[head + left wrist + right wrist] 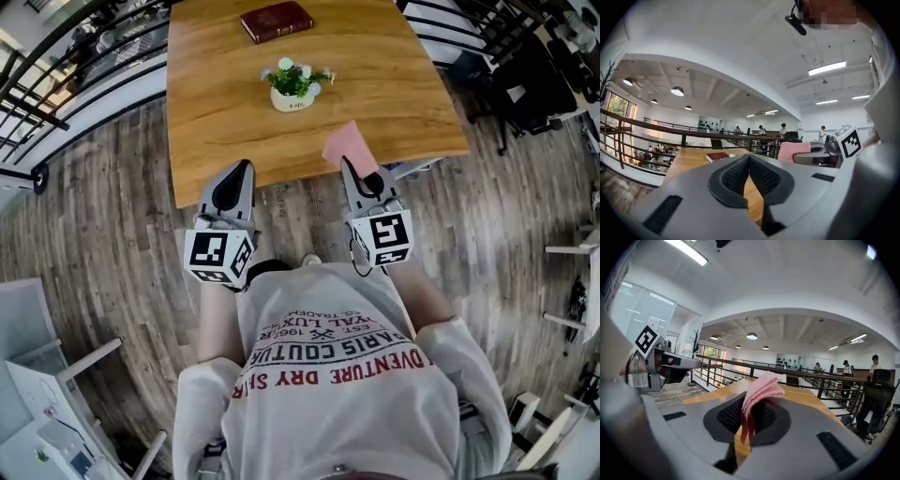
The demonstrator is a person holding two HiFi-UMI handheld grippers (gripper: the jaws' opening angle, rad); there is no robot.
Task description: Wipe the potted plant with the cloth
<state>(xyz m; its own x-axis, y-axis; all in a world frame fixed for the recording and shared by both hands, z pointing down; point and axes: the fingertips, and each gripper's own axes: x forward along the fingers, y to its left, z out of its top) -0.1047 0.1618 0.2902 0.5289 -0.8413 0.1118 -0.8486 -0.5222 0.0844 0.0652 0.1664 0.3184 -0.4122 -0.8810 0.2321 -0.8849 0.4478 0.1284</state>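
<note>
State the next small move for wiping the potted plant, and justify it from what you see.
Probably carry the right gripper forward over the table toward the potted plant. Its jaws are shut on the pink cloth, but it hangs at the near edge, well short of the plant.
</note>
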